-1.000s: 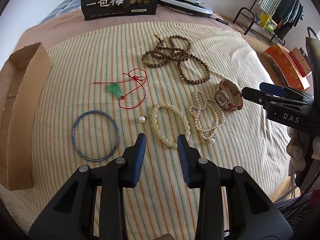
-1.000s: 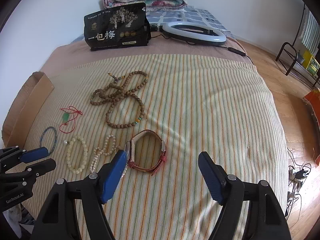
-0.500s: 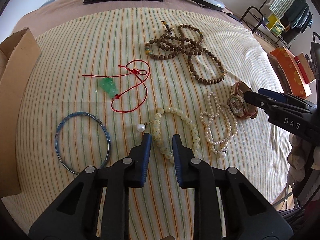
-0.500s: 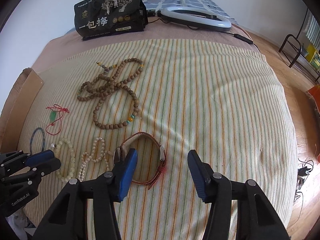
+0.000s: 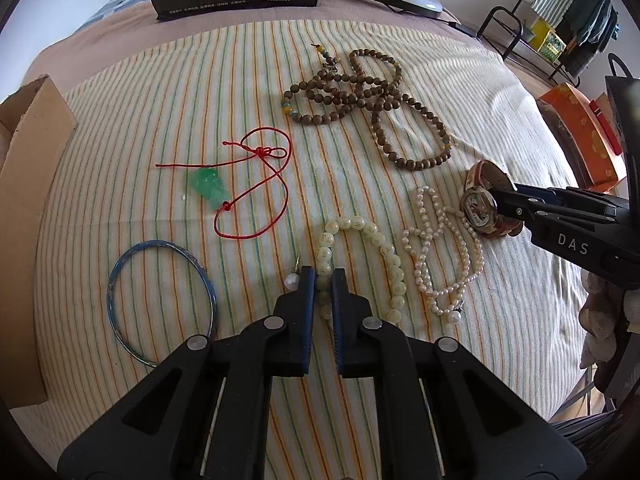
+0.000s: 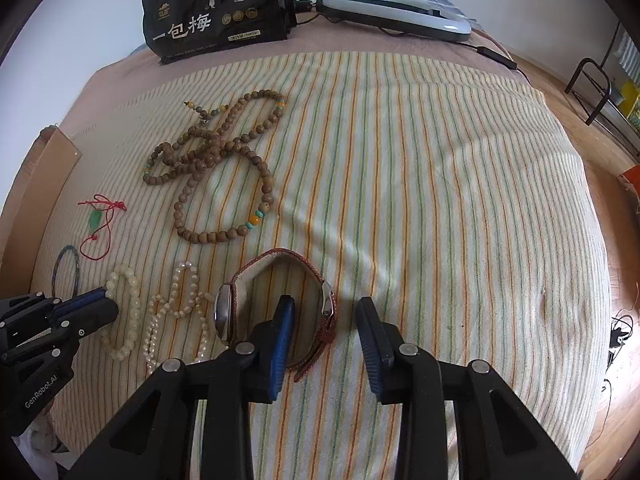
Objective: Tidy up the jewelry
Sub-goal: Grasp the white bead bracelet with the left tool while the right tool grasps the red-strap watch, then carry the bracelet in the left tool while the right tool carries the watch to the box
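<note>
Jewelry lies on a striped cloth. My left gripper (image 5: 323,276) is shut on the near-left side of the cream bead bracelet (image 5: 376,240), which also shows in the right wrist view (image 6: 124,312). My right gripper (image 6: 325,310) is open, its left finger inside the loop of the red-strap watch (image 6: 276,304) and its right finger outside; the clasp side of the strap lies between them. The watch (image 5: 480,204) also shows in the left wrist view. A pearl strand (image 5: 440,248), a brown bead necklace (image 5: 372,104), a green pendant on red cord (image 5: 208,188), a blue bangle (image 5: 160,300) and a pearl earring (image 5: 291,280) lie around.
A cardboard box (image 5: 28,208) stands at the cloth's left edge. A black printed bag (image 6: 216,12) and a white ring light (image 6: 396,12) sit at the back. The cloth's right half (image 6: 460,200) is bare. Floor, rack and an orange box (image 5: 580,136) lie to the right.
My left gripper moved forward and closed on the cream bead bracelet. My right gripper moved forward over the watch and narrowed, its left finger now inside the strap loop.
</note>
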`<control>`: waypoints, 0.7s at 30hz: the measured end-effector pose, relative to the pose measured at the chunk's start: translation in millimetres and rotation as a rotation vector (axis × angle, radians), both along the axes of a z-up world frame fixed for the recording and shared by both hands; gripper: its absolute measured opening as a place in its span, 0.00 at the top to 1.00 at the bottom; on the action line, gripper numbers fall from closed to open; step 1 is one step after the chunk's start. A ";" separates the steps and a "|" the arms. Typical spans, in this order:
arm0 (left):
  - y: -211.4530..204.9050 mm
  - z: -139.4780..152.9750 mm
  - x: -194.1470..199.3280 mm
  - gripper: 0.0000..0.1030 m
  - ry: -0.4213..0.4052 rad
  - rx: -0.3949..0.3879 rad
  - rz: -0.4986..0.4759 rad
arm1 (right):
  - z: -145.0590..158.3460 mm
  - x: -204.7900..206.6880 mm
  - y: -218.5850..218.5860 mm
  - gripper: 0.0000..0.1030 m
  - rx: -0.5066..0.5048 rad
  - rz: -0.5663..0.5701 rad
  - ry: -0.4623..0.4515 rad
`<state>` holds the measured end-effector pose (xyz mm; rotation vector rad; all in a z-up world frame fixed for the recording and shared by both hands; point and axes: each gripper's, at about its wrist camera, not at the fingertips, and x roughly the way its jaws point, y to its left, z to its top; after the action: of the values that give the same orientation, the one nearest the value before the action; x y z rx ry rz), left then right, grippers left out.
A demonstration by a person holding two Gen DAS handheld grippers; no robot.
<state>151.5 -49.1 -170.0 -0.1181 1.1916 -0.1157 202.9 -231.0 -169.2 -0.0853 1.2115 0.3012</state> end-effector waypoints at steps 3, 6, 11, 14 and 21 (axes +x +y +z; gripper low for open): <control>0.8 3.2 -0.8 0.95 -0.008 -0.005 0.006 | 0.7 -0.7 -1.9 0.88 0.016 -0.007 0.002; 3.8 9.1 -2.3 0.95 -0.026 -0.011 0.016 | 2.6 -1.4 -3.5 0.90 0.038 -0.018 0.001; 9.0 21.2 -5.4 0.95 -0.063 -0.021 0.022 | 11.0 -3.7 -4.2 0.91 0.051 -0.028 -0.025; 8.5 29.6 -7.1 0.95 -0.089 -0.016 0.016 | 19.1 -6.8 -5.5 0.91 0.054 -0.031 -0.052; 11.8 50.5 -12.1 0.95 -0.146 -0.015 0.017 | 32.9 -9.5 -2.2 0.91 0.045 -0.030 -0.102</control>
<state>139.4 -37.3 -119.5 -0.1308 1.0437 -0.1163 193.5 -233.2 -136.3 -0.0425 1.1032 0.2943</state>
